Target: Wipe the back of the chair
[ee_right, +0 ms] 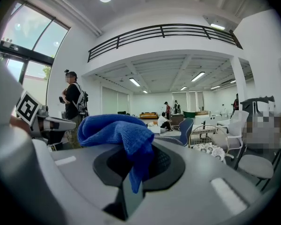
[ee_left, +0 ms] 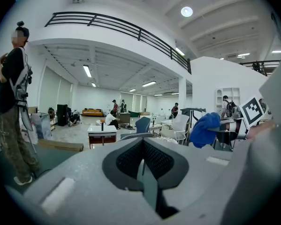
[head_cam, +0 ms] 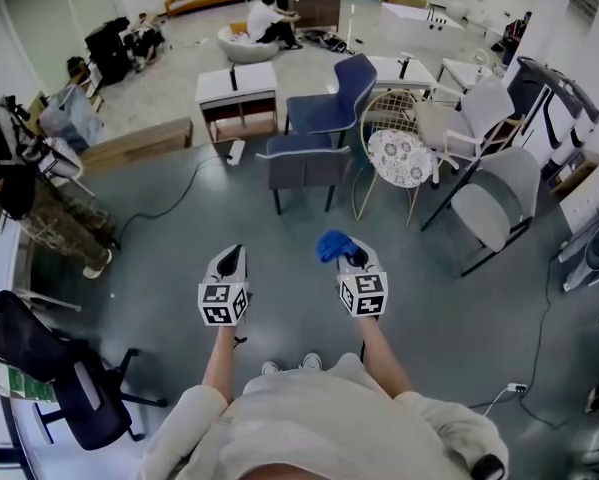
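The grey chair [head_cam: 304,163] stands on the floor [head_cam: 179,238] well ahead of both our hand-held grippers, its back turned our way. Our right hand-held gripper [head_cam: 351,258] is pinching a bunched blue cloth [head_cam: 331,243]. The left hand-held gripper [head_cam: 233,255] beside it is pressed together on nothing.

Blue cloth [head_cam: 331,243] bunched, pinched in the right tongs [head_cam: 349,257]; grey chair [head_cam: 304,166] upright on the floor, backrest facing us, well apart.
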### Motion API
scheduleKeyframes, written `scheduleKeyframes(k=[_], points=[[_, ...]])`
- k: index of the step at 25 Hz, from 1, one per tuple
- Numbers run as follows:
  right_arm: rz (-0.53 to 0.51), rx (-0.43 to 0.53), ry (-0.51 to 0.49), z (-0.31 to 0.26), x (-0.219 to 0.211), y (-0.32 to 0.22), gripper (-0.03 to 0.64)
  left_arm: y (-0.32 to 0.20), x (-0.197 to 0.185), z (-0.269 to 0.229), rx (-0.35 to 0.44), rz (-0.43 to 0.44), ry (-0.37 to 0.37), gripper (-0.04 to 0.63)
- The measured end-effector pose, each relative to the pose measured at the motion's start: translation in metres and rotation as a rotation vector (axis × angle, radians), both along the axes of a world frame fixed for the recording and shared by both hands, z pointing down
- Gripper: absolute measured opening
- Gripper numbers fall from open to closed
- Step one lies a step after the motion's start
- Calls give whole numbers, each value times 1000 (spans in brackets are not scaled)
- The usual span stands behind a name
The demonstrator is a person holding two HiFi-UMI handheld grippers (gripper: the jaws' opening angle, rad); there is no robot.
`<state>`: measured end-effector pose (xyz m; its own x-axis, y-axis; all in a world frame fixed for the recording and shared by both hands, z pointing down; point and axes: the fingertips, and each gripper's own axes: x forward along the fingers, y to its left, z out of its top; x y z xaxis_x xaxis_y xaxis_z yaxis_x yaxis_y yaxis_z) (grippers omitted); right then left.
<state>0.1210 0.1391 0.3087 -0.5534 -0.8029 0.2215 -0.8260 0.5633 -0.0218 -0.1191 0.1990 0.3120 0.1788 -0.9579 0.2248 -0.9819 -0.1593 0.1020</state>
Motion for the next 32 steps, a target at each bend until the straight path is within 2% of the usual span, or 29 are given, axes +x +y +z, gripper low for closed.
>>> scheduleKeyframes(k=[10,16,26,32], points=[[-54,-35,2,18,17,-7,46,-13,39,10,-25,0,0,0],[-59,-61,11,29,11,-17,46,-27,39,15,-35,5,5,0],[-57,-89,35,45,-30,-62,46,-79,6,40,-62,25,38,0],[-38,-112,56,55,-75,-108,46,-127,-33,56,-83,48,70,0]])
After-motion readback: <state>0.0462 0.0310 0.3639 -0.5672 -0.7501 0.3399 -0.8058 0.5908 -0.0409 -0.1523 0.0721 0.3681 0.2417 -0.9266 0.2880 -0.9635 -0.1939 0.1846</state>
